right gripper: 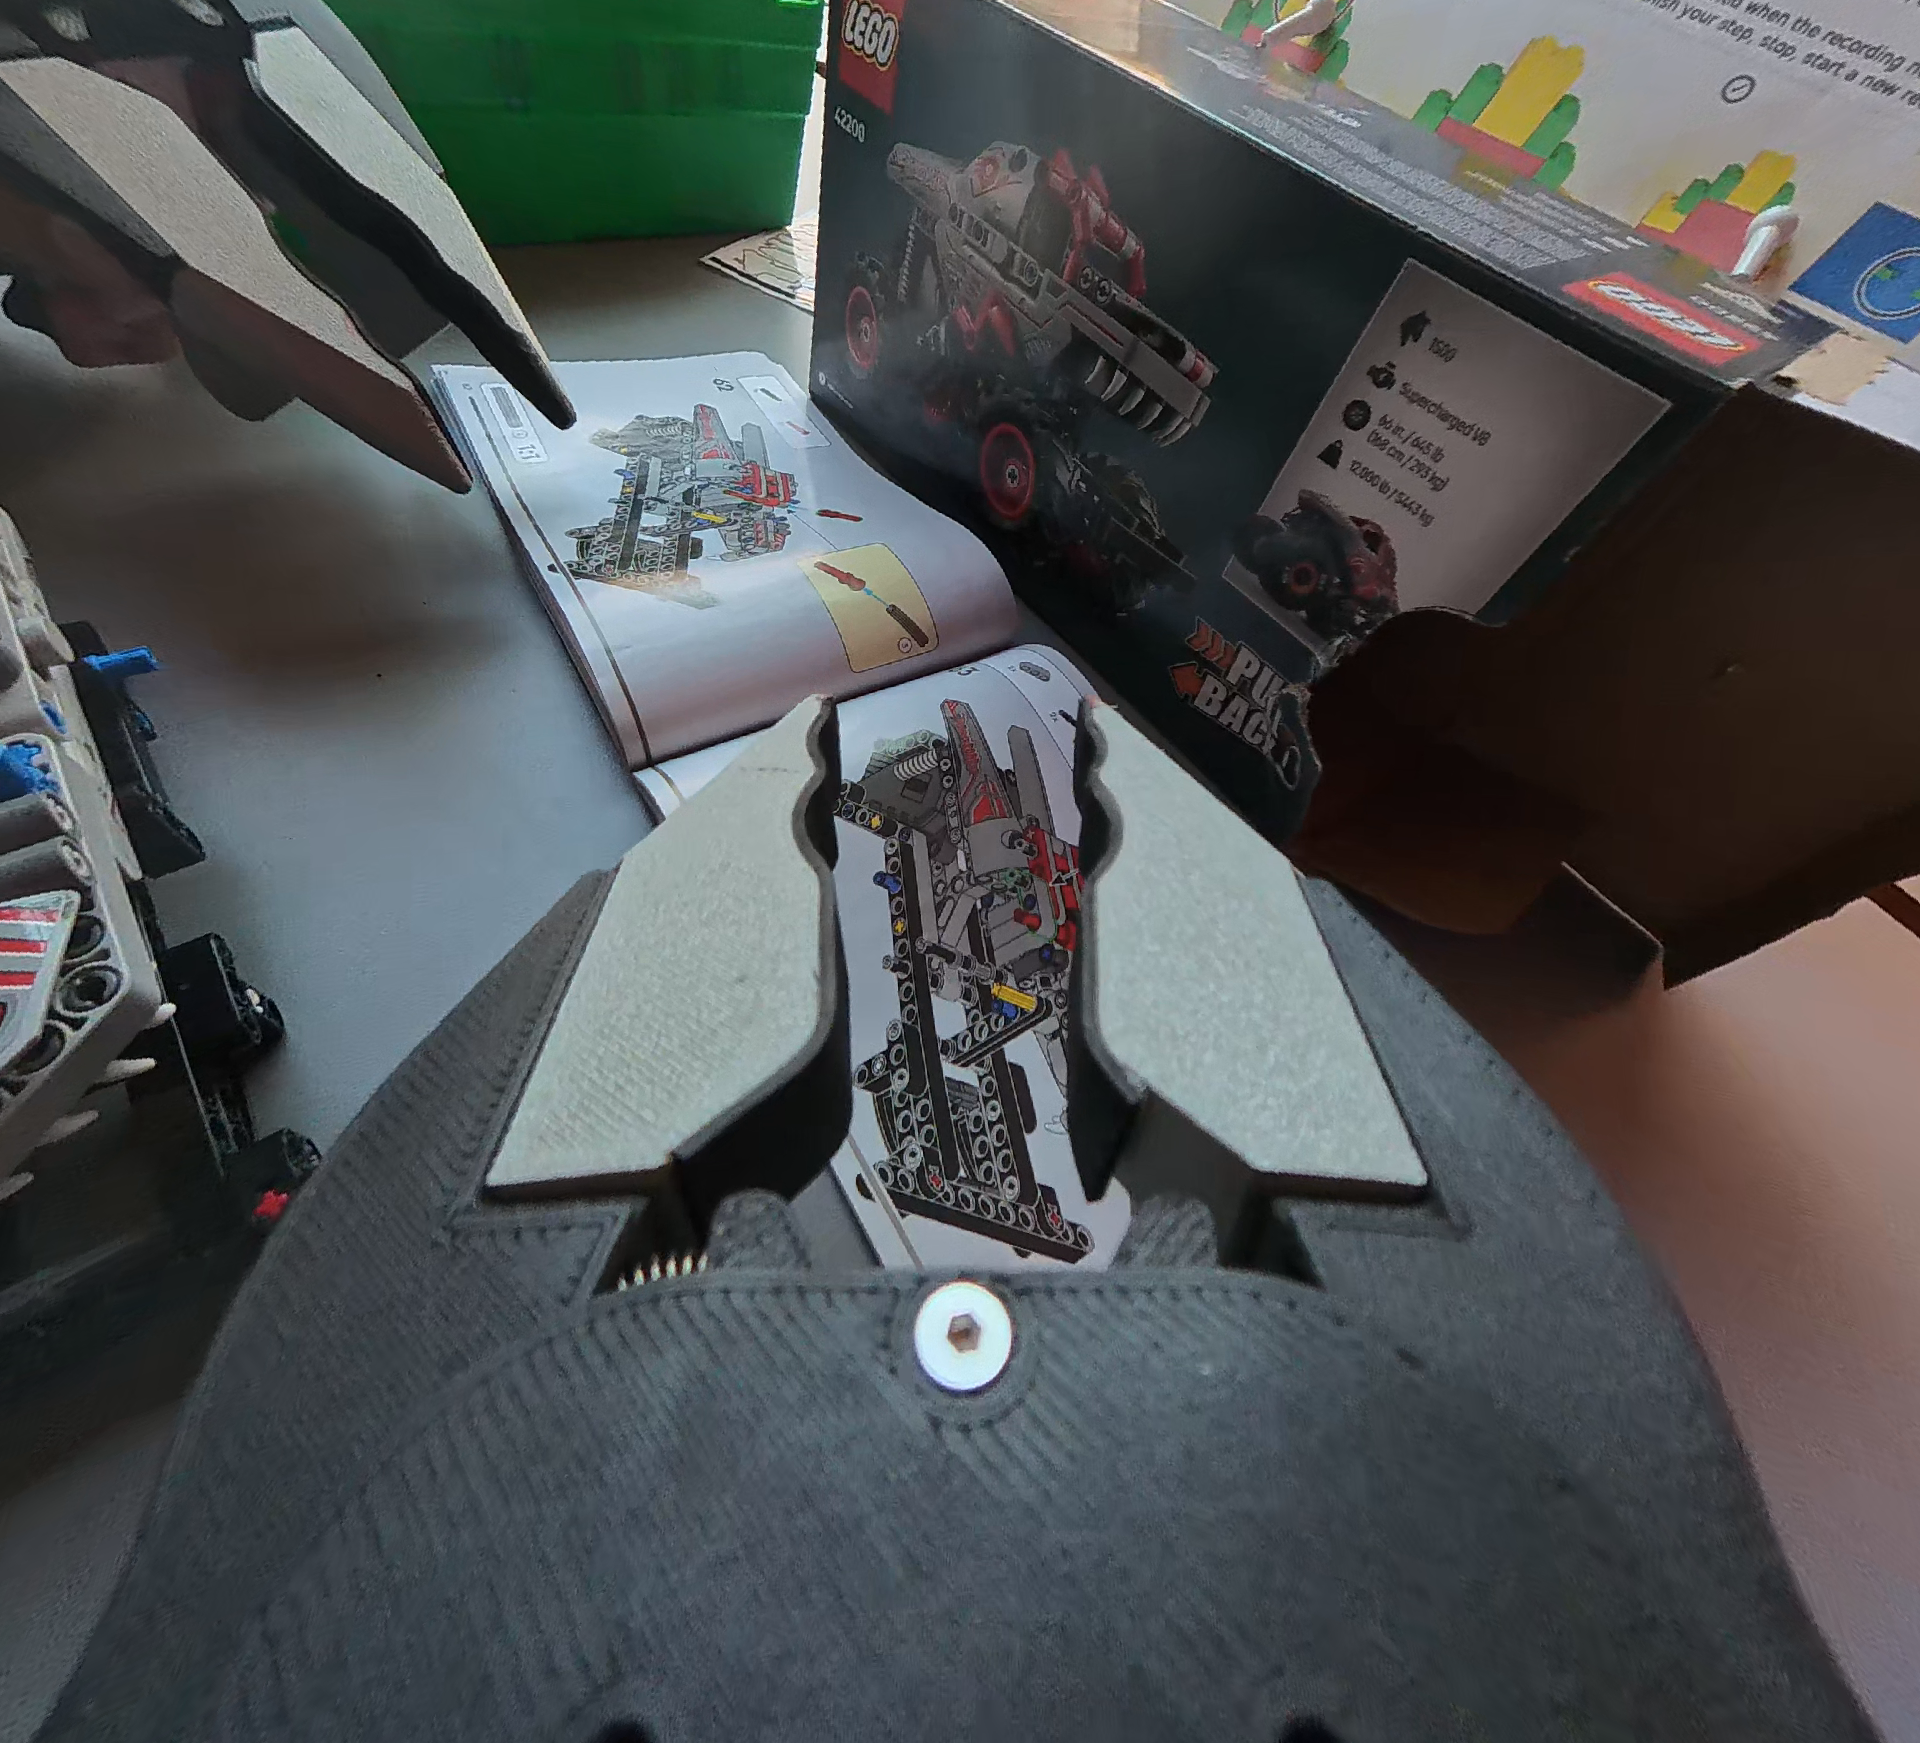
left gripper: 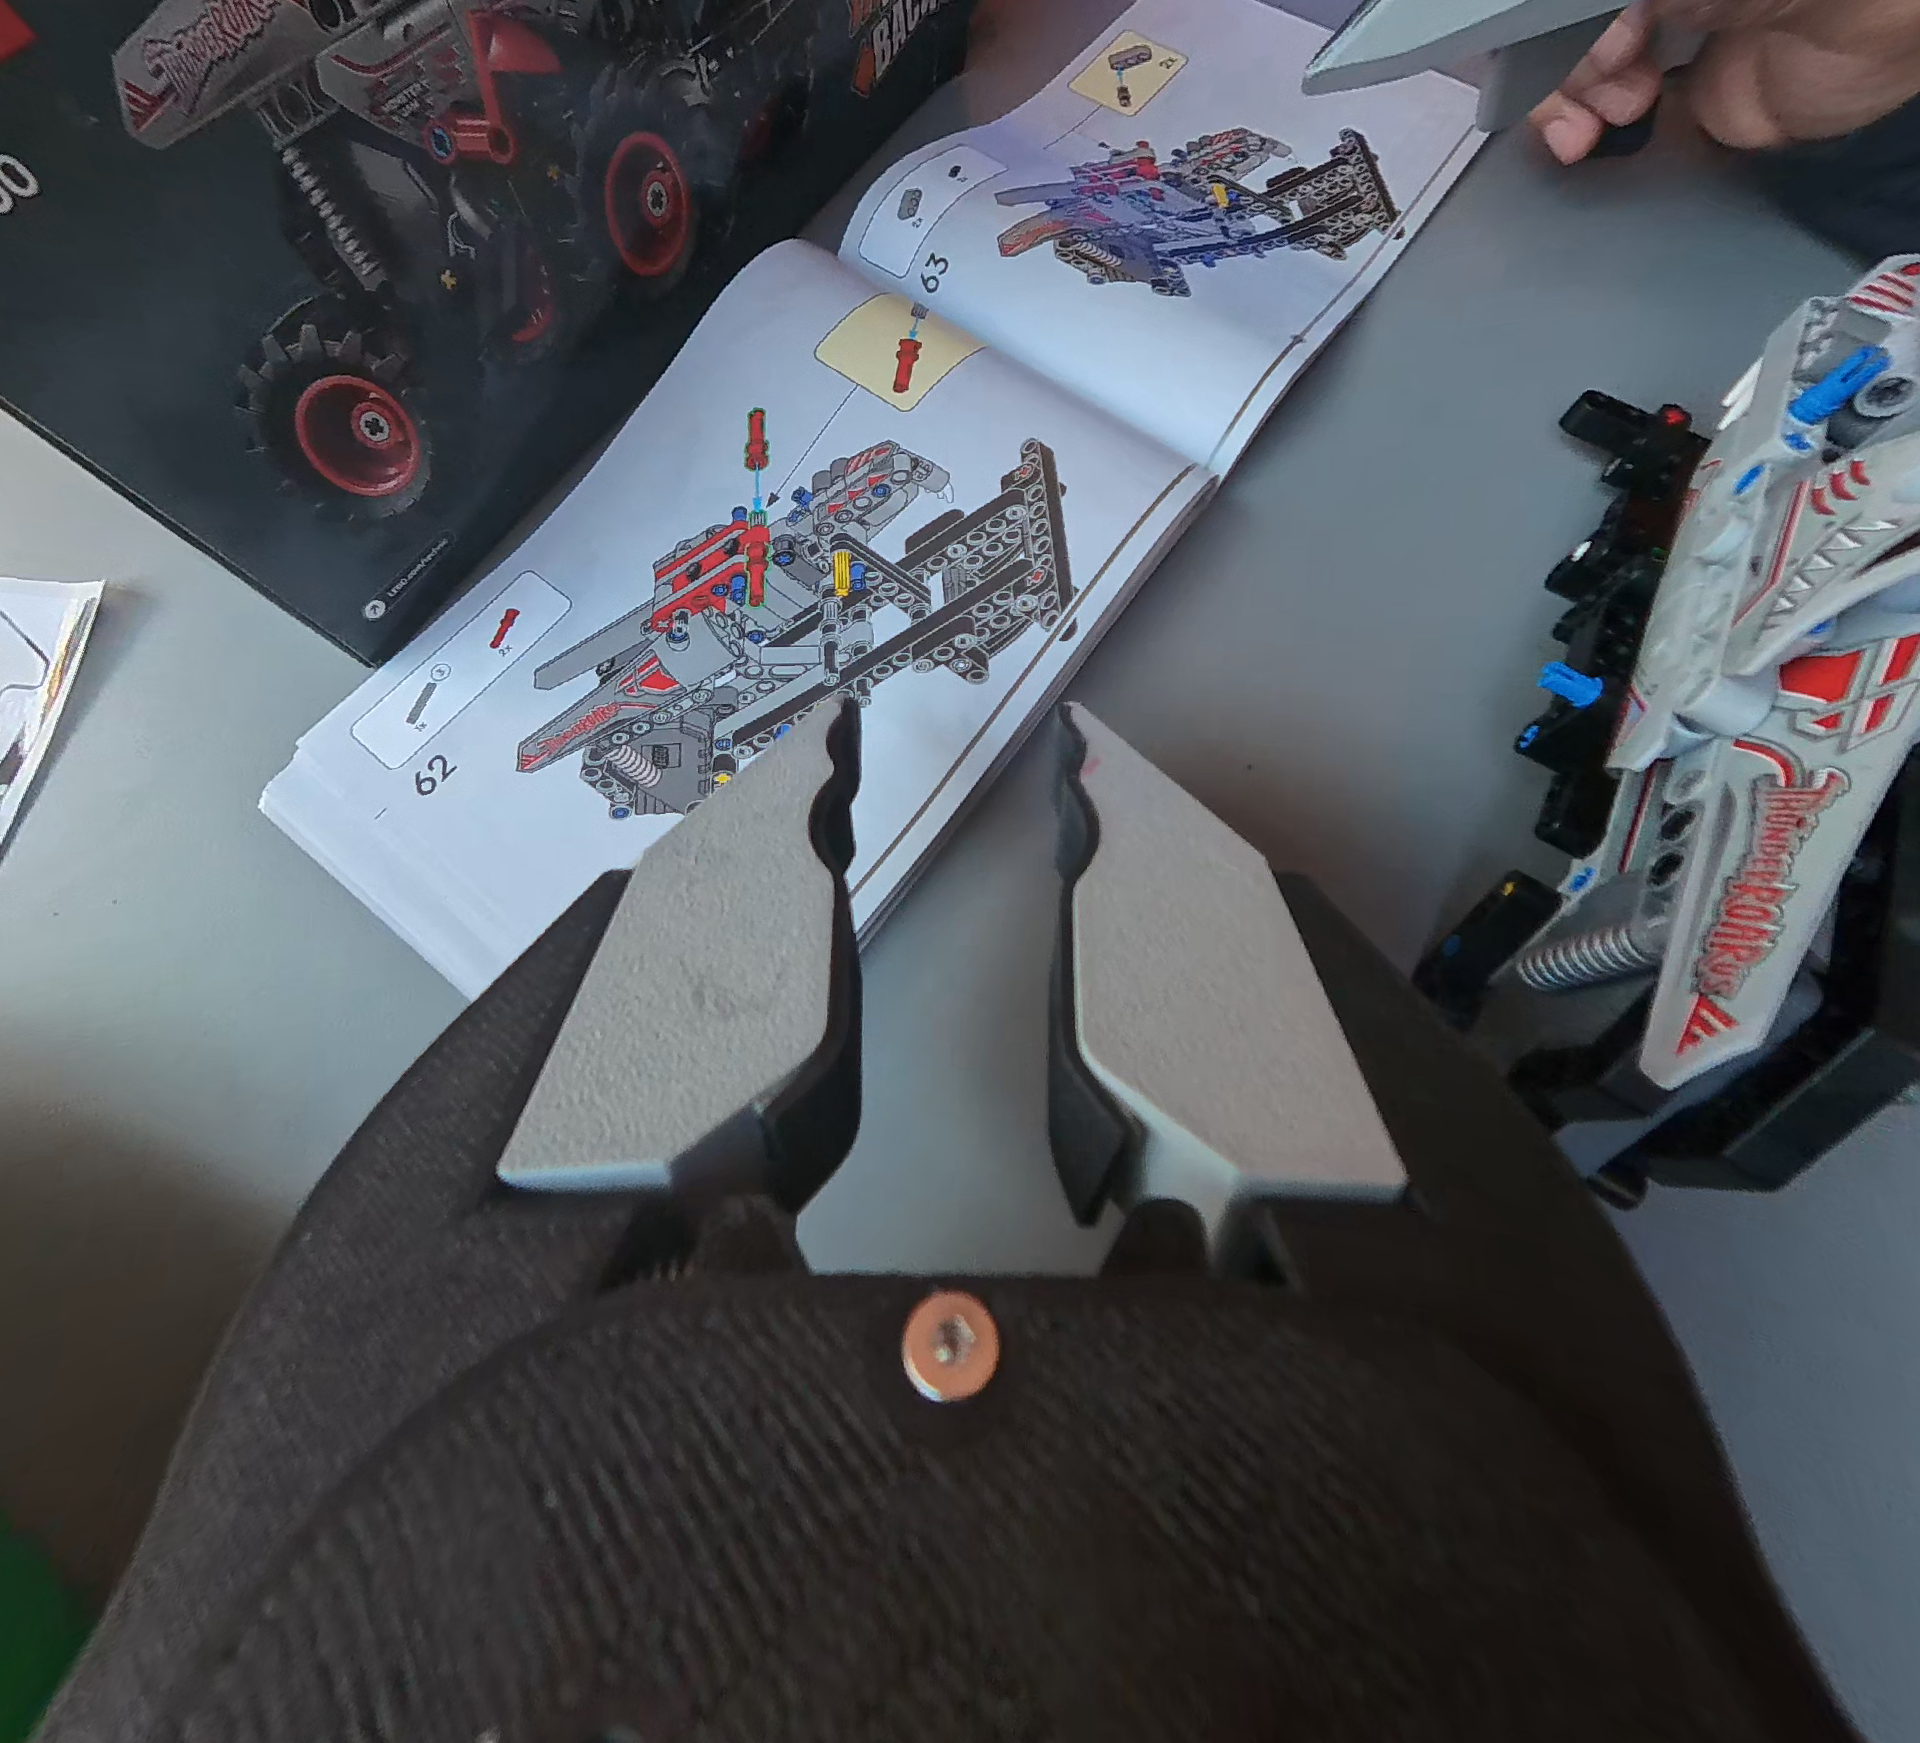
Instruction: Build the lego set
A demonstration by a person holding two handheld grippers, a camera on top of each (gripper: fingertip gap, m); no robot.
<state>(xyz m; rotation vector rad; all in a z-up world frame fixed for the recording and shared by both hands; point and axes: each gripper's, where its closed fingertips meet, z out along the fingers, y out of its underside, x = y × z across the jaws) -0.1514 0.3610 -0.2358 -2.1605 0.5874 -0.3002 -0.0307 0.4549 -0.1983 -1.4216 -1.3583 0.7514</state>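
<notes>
Risk sits in the empty grip: your left gripper [left gripper: 956, 737] and right gripper [right gripper: 956, 737] both hover part-open over the booklet [left gripper: 935, 467], holding nothing. The model [left gripper: 1766, 706] lies beside the booklet to your right; swing carelessly and you could knock it or crease a page.

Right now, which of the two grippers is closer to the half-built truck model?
Probably the left. The left gripper hovers open over the booklet, with the model close beside it. The right gripper, also open, sits over the booklet's far page near the box.
</notes>
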